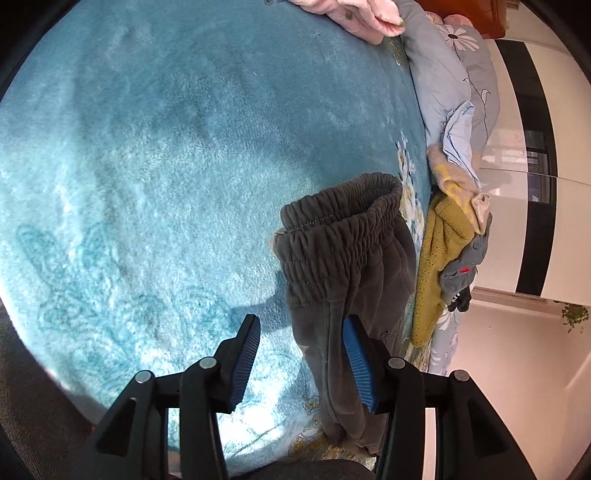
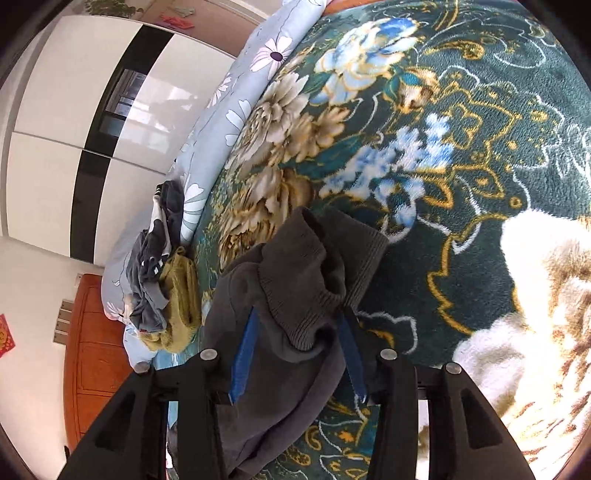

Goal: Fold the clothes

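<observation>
Dark grey sweatpants (image 1: 343,254) with an elastic waistband lie on the teal plush blanket (image 1: 166,166). My left gripper (image 1: 303,332) is open; its right pad touches the side of the pants, which partly lie between the jaws. In the right wrist view, the pants' ribbed cuff end (image 2: 306,280) lies bunched between the pads of my right gripper (image 2: 299,332), whose jaws stand apart around the cloth. The fabric hides the fingertips.
A pile of clothes, with a mustard knit (image 1: 436,266) and grey garments (image 2: 151,273), lies at the bed's edge by a floral quilt (image 1: 454,74). A pink garment (image 1: 362,14) lies at the far end. White wardrobe doors (image 2: 74,129) and a wooden cabinet (image 2: 92,350) stand beyond.
</observation>
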